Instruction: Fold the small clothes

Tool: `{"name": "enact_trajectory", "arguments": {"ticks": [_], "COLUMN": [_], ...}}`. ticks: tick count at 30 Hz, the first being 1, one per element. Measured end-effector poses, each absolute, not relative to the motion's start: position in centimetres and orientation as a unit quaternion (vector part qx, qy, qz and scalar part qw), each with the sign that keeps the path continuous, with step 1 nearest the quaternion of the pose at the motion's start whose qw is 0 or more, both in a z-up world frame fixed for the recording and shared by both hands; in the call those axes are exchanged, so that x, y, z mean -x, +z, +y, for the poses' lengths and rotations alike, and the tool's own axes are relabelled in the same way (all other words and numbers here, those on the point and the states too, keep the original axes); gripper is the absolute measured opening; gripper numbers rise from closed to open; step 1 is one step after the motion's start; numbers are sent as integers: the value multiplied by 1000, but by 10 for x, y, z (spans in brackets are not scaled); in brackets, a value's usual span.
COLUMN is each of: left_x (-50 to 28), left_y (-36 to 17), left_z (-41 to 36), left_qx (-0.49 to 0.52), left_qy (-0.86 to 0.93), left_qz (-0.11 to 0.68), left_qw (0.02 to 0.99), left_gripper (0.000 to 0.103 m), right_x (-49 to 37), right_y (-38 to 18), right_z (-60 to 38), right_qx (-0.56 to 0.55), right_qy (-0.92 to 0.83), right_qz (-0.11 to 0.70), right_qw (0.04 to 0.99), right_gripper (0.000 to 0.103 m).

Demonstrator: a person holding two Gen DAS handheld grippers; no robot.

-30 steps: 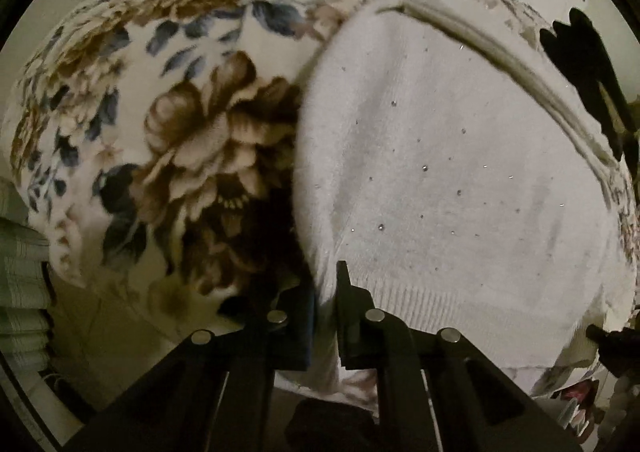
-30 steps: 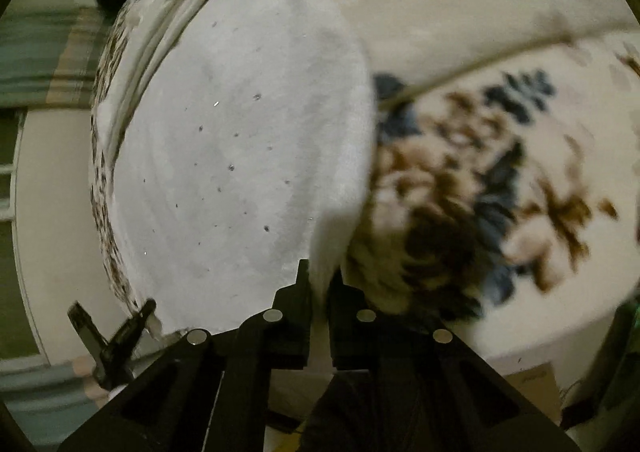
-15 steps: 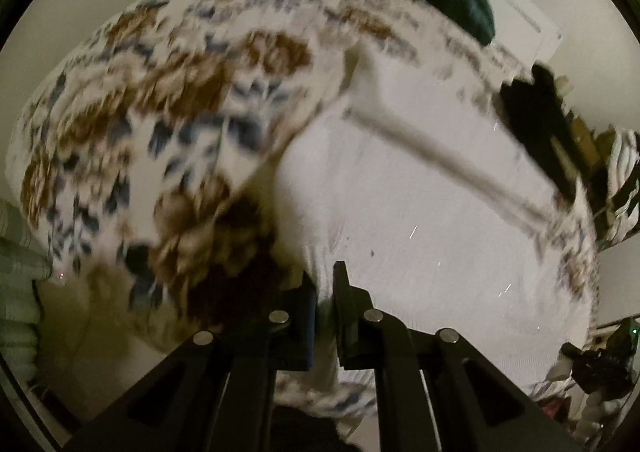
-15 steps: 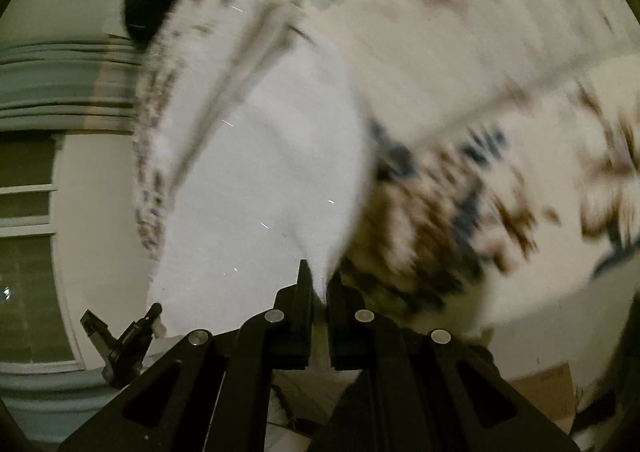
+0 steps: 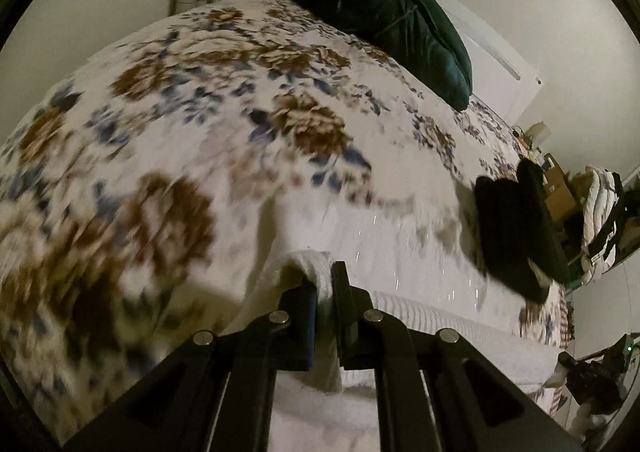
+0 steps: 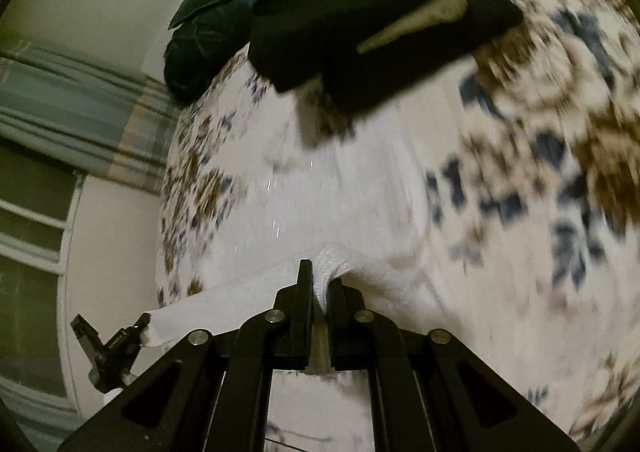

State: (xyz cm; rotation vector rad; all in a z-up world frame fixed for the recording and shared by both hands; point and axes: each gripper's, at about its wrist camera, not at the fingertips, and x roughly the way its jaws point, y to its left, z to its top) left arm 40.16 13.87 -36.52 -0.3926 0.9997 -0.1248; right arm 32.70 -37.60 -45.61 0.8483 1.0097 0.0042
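Observation:
A white knit sweater (image 5: 420,252) lies on a floral bedspread (image 5: 180,112). My left gripper (image 5: 323,284) is shut on a bunched corner of its ribbed hem and holds it raised off the bed. My right gripper (image 6: 320,284) is shut on the other hem corner of the sweater (image 6: 340,192), also lifted. The hem stretches between the two grippers, and the left gripper (image 6: 108,344) shows at the far end of it in the right wrist view. The view is motion-blurred.
A folded black garment (image 5: 516,228) lies on the bed beyond the sweater, also seen in the right wrist view (image 6: 368,24). Dark green pillows (image 5: 384,20) sit at the head of the bed. A curtain (image 6: 72,124) and window are at the left.
Both grippers have lifted the sweater's hem off the bed and tilted up, so more of the bed, pillows and black garment have come into view.

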Motion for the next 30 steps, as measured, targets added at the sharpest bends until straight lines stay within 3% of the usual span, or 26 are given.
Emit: {"name": "enact_trajectory", "arguments": {"ticks": [5,13,14,15,16,17,18,19,20,26,30], "left_x": [-507,-614,-617,-617,-614,-613,-608,-601,-599,-515,-446], "left_y": [-392,-456,-459,-462,-462,-461,-460,-459,-456,-429,-441], "left_z": [117,93,93,95,98,100,105,115,119,160,176], "left_qx": [168,154,159,165,170,175,185,205,216,226,255], "left_qy": [-64,-68,-71,-71,-70,-70,-70,-71,-71,-24,22], "left_qz": [498,561,566,570,568,565,561,559,557,533,552], "left_qw": [848,811,806,802,802,804,804,800,799,815,794], "left_gripper": [5,11,12,20,36,47,71,78,78,78,78], "right_x": [-421,-535,-546,-550,-550,-548,-543,-537,-528,-439,-374], "right_y": [-470,-520,-525,-527,-528,-525,-523,-518,-515,-495,-517], "right_z": [-393,-404,-402,-400,-398,-396,-393,-391,-388,-375,-376], "right_qx": [-375,-332,-329,-325,-323,-321,-320,-319,-318,-343,-399], "right_qy": [-45,-105,-100,-99,-98,-97,-95,-94,-94,-134,-167], "right_qz": [469,493,500,505,506,499,494,489,488,474,486], "right_qw": [799,797,795,793,794,799,803,806,808,800,759], "right_gripper": [6,8,20,33,57,72,77,84,90,95,95]}}
